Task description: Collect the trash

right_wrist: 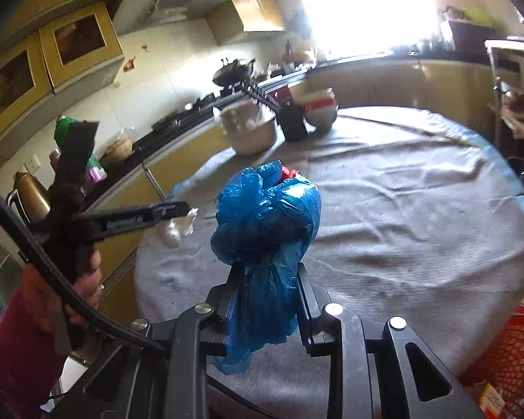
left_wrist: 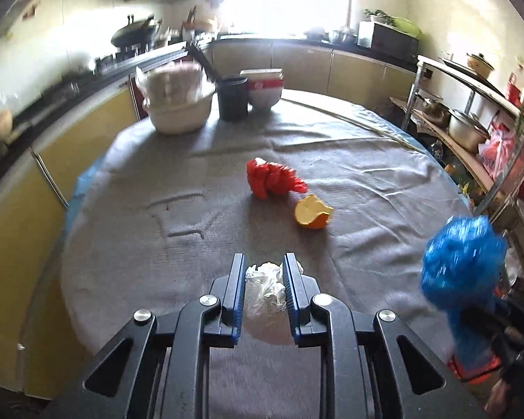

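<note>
My left gripper [left_wrist: 264,266] is shut on a crumpled clear and white plastic wad [left_wrist: 266,286], held just above the grey cloth of the round table [left_wrist: 157,244]. It also shows in the right wrist view [right_wrist: 180,225]. My right gripper [right_wrist: 268,272] is shut on a blue plastic bag [right_wrist: 267,216], held up above the table; the bag shows at the right in the left wrist view [left_wrist: 461,265]. A crumpled red plastic piece [left_wrist: 272,178] and an orange peel [left_wrist: 313,211] lie near the table's middle.
At the table's far edge stand a white basin of bowls [left_wrist: 178,101], a black cup [left_wrist: 232,97] and a red-and-white bowl [left_wrist: 264,89]. A metal rack with pots [left_wrist: 471,118] is on the right. Kitchen counters run along the left and back.
</note>
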The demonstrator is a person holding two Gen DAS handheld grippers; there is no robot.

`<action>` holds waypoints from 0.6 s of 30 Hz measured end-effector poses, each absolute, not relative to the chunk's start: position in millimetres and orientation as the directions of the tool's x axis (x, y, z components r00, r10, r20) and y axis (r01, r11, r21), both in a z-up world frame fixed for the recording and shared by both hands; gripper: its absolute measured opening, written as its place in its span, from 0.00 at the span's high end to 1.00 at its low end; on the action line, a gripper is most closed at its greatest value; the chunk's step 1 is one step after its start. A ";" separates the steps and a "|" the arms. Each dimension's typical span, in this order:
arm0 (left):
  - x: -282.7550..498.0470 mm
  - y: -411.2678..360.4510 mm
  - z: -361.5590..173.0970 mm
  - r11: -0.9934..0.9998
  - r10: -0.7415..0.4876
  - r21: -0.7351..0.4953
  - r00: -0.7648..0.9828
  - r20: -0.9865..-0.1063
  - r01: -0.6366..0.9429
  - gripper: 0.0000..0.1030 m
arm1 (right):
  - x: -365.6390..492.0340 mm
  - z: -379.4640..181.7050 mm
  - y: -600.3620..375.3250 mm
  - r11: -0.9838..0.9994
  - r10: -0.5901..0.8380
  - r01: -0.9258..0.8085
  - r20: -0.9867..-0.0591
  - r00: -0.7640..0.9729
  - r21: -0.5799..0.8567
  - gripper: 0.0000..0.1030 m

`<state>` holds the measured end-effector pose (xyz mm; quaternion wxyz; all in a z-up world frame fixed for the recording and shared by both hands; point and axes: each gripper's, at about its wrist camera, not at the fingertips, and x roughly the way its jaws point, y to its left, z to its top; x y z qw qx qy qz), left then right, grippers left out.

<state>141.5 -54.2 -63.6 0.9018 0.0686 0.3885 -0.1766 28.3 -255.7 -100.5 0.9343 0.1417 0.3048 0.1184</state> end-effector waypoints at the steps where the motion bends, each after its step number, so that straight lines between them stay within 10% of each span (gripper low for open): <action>1: 134.6 -56.3 -59.8 0.927 -0.260 0.001 0.645 -0.719 0.375 0.79 | 21.1 -95.5 -258.1 0.934 0.297 -0.127 -0.527 0.797 0.333 0.71; 18: 34.0 -92.7 -2.9 0.909 -0.213 0.178 0.787 -0.579 0.377 0.78 | -78.0 -48.5 -291.1 0.939 0.219 -0.074 -0.418 0.882 0.336 0.71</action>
